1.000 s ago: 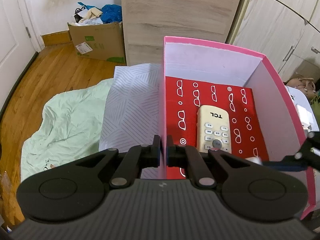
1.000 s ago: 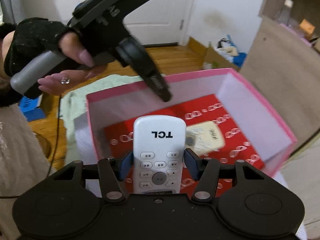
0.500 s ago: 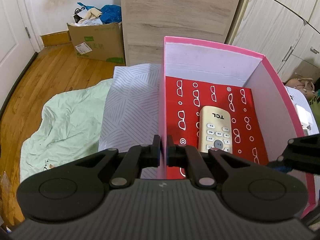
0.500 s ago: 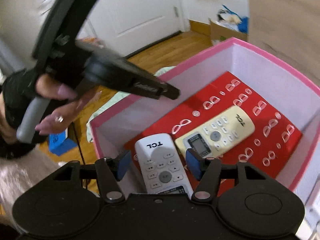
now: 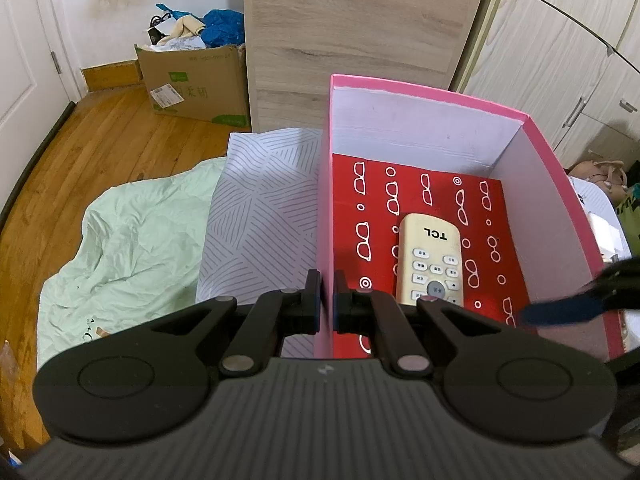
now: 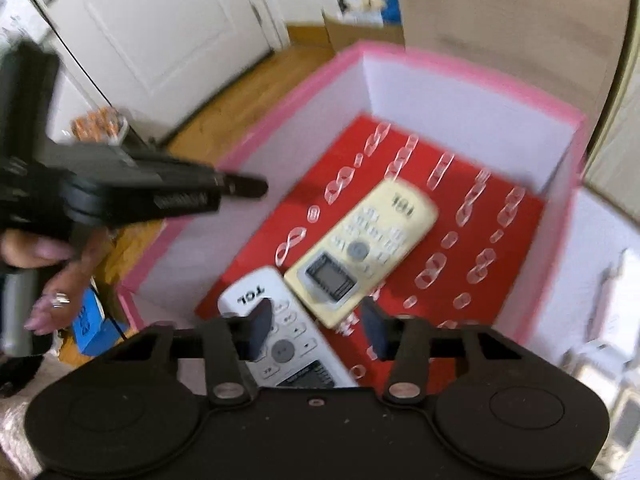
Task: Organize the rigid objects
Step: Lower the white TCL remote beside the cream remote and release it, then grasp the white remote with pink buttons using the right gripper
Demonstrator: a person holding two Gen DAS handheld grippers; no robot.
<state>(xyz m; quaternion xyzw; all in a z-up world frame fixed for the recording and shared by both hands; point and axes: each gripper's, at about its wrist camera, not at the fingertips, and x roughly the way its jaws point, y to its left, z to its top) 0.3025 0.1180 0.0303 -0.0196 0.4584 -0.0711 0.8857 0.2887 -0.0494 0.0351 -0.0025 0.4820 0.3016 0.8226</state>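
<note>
Box [image 5: 408, 92] walls pink, floor red — my left hand-held gripper [image 5: 327, 306] is clamped on its left wall. My right hand-held gripper [image 6: 316, 326], jaws just narrowing, grips nothing; the white remote [image 6: 294, 346] lies inside the box beside the cream remote [image 6: 362, 248].
</note>
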